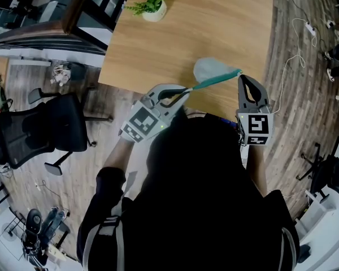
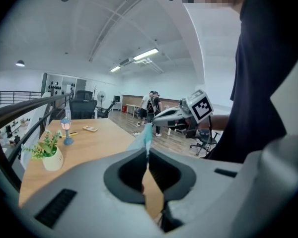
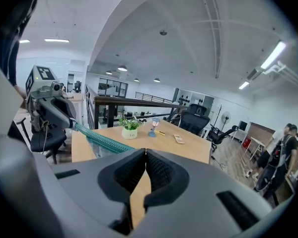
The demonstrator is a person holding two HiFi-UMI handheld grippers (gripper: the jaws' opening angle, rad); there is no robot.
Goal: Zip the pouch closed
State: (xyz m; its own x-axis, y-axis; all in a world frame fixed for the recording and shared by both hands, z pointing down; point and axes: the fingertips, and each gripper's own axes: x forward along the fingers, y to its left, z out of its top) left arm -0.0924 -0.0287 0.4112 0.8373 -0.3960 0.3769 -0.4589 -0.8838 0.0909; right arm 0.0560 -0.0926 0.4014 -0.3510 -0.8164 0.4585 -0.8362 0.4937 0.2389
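Pouch [image 1: 210, 68] clamped btwn L hand-held gripper [image 1: 184, 90] and R hand-held gripper [image 1: 241, 77], both shut.

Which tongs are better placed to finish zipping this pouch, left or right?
Probably right: the right tongs are shut on one end of the teal zipper of the pouch, while the left tongs clamp the other end, anchoring it.

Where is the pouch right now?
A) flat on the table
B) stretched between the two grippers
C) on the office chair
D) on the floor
B: the pouch spans from the shut left gripper to the shut right gripper, its teal zipper taut between them.
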